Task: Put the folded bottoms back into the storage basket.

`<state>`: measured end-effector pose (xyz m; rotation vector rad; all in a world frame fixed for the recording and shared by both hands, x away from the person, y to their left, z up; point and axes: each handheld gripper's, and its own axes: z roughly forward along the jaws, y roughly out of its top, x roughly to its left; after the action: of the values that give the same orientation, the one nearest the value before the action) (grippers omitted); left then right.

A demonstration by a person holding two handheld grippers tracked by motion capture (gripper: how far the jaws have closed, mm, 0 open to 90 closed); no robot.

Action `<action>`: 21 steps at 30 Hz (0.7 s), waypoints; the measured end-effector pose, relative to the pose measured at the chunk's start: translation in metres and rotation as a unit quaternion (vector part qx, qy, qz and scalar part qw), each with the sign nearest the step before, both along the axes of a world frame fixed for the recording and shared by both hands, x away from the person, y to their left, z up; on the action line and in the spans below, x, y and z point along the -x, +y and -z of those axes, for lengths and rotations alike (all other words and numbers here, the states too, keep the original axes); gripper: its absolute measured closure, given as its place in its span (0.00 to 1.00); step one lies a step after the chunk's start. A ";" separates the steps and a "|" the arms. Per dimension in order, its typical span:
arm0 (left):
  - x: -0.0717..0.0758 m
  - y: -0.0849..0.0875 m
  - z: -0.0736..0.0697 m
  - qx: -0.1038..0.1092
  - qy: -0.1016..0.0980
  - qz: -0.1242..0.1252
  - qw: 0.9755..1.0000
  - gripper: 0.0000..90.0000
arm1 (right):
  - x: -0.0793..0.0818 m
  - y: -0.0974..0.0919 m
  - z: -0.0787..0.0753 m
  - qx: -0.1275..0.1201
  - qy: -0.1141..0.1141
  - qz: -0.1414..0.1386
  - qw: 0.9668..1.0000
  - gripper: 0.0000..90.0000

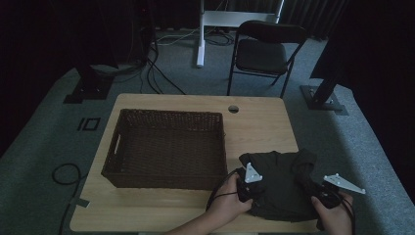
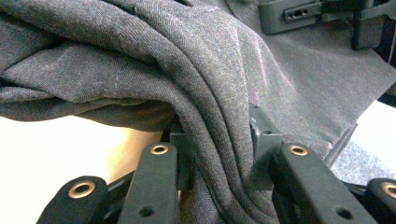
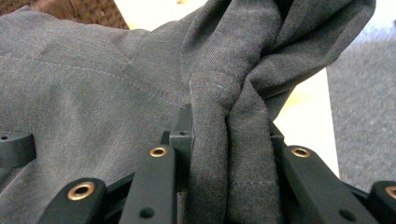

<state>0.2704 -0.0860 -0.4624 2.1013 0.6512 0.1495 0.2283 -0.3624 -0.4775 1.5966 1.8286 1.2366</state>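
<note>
Garment: dark grey folded cloth (image 1: 284, 188) at the near right of the bench (image 1: 259, 127), bunched between both hand-held grippers.
Left hand-held gripper (image 2: 217, 154): clamped on a thick fold at the cloth's left edge; several layers pinched.
Right hand-held gripper (image 3: 229, 154): clamped on a stitched, twisted fold at the right edge.
Basket: brown wicker basket (image 1: 166, 147), empty, just left of the left hand-held gripper.
Risk, slip: judged that outer layers could slide out of the pinch, since only bunched edges are held.
Risk, unfolding: slack middle may sag and open if the hands part.
Risk, snag: hanging cloth could catch the basket rim on the way over.
</note>
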 end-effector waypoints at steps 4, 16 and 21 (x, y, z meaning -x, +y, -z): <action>-0.007 0.003 -0.012 0.009 -0.006 0.002 1.000 0.77 | -0.006 0.002 -0.019 0.003 -0.014 -0.001 1.000 0.76; -0.024 0.024 -0.051 0.026 -0.029 0.003 0.999 0.77 | -0.021 0.015 -0.059 -0.010 -0.049 -0.010 0.999 0.76; -0.030 0.035 -0.064 0.032 -0.041 -0.004 0.999 0.77 | -0.028 0.023 -0.074 -0.012 -0.060 -0.016 0.998 0.76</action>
<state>0.3001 -0.0506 -0.3983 2.0205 0.6079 0.2150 0.2562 -0.3390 -0.4038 1.4780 1.7780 1.3430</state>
